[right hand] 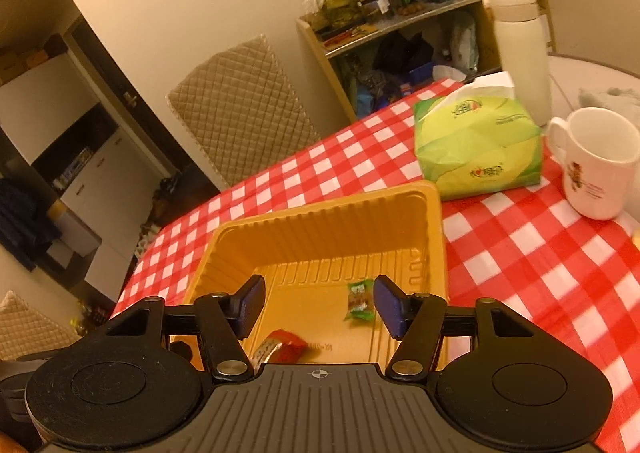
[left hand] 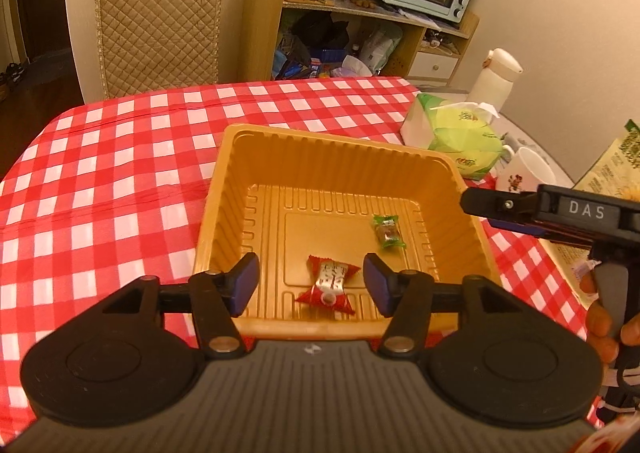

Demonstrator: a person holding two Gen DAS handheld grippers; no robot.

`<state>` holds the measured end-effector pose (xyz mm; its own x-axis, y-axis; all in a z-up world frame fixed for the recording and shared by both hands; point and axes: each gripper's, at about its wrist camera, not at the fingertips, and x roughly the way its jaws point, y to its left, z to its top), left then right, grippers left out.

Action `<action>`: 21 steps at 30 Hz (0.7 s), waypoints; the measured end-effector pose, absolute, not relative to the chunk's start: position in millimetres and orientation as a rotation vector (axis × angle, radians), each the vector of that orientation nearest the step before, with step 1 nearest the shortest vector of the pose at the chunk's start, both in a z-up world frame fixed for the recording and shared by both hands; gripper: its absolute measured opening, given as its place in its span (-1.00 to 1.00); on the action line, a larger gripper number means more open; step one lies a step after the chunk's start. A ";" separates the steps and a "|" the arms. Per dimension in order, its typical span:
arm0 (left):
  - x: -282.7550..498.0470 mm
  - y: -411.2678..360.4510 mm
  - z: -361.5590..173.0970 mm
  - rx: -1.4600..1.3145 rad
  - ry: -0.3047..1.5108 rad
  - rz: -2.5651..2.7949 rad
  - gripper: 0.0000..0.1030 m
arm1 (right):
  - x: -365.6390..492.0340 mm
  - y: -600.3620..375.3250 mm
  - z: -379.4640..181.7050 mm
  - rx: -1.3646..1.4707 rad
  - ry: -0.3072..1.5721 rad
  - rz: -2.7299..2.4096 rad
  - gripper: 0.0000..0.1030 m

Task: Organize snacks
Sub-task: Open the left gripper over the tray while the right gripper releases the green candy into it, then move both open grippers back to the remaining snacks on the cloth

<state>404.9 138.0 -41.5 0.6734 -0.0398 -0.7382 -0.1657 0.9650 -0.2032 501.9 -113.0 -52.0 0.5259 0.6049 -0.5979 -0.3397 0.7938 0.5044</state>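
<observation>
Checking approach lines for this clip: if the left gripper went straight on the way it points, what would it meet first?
Most likely the red-wrapped candy lying in the yellow tray, between the open jaws of the left gripper; depth is unclear.

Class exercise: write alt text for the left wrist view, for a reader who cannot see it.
An open left gripper hangs over a gold plastic tray holding a red-wrapped candy and a green-wrapped candy. The tray sits on a red-checked tablecloth; the right gripper enters from the right.
</observation>
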 end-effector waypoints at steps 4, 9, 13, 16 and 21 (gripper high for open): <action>383.9 136.6 -31.5 -0.255 0.819 0.054 0.15 | 477.6 -125.1 -42.5 0.370 0.821 0.554 0.26; 354.7 135.3 -22.2 -0.254 0.807 0.032 0.17 | 439.5 -140.8 -30.3 0.369 0.784 0.535 0.35; 330.3 131.7 -16.3 -0.251 0.795 0.014 0.17 | 408.8 -153.1 -22.7 0.374 0.764 0.528 0.38; 310.8 127.2 -11.4 -0.250 0.785 -0.001 0.17 | 387.1 -159.6 -18.4 0.360 0.753 0.528 0.39; 273.1 118.5 -3.7 -0.244 0.760 0.019 0.17 | 357.3 -167.0 -10.9 0.332 0.720 0.551 0.39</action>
